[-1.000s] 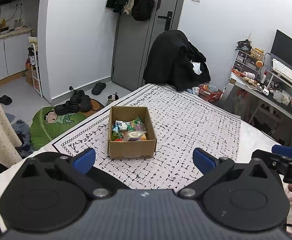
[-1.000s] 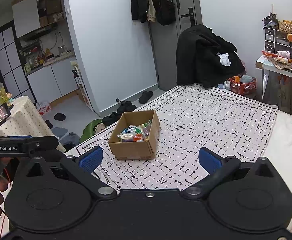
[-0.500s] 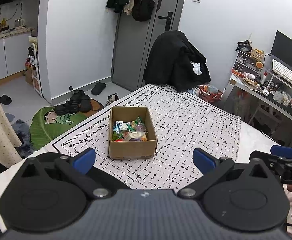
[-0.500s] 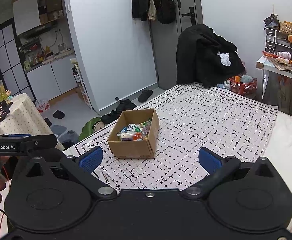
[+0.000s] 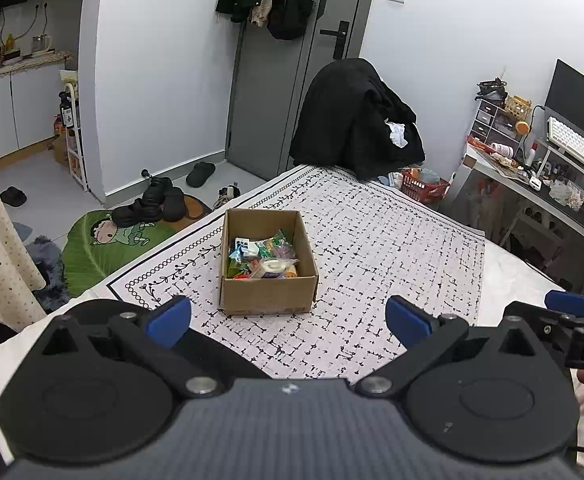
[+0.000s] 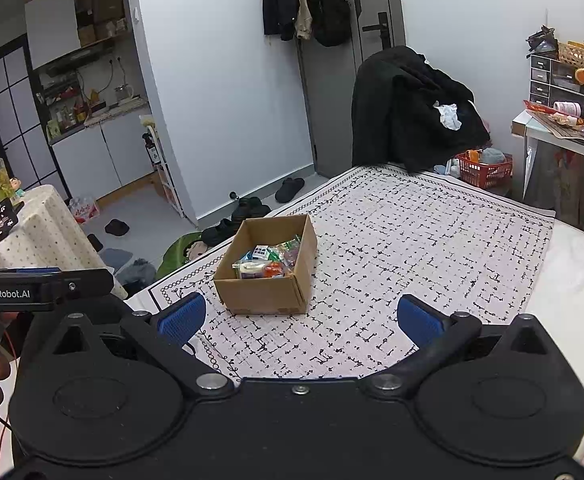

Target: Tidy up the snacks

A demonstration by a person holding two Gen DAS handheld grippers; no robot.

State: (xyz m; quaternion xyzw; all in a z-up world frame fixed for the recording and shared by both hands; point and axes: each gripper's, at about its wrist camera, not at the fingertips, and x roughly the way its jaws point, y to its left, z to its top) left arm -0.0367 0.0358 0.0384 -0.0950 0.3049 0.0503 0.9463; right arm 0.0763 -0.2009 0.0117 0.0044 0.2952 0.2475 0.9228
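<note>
A small open cardboard box (image 5: pixel 267 295) sits on the patterned cloth (image 5: pixel 372 264), holding several colourful snack packets (image 5: pixel 261 258). The right wrist view shows the same box (image 6: pixel 265 296) and its snacks (image 6: pixel 267 262). My left gripper (image 5: pixel 287 322) hovers short of the box, open, with nothing between its blue pads. My right gripper (image 6: pixel 300 320) is also open and empty, a little back from the box. The right gripper's body (image 5: pixel 572 320) shows at the right edge of the left wrist view, and the left one (image 6: pixel 39 286) at the left edge of the right wrist view.
A chair draped with black clothes (image 5: pixel 356 120) stands past the far edge of the cloth. A cluttered desk (image 5: pixel 532 176) lies to the right, a red basket (image 5: pixel 424 188) on the floor. Shoes (image 5: pixel 151 204) and a green mat (image 5: pixel 103 248) lie left of the surface.
Both views have shifted only slightly; the box sits a touch differently in frame. Both grippers stay open and empty.
</note>
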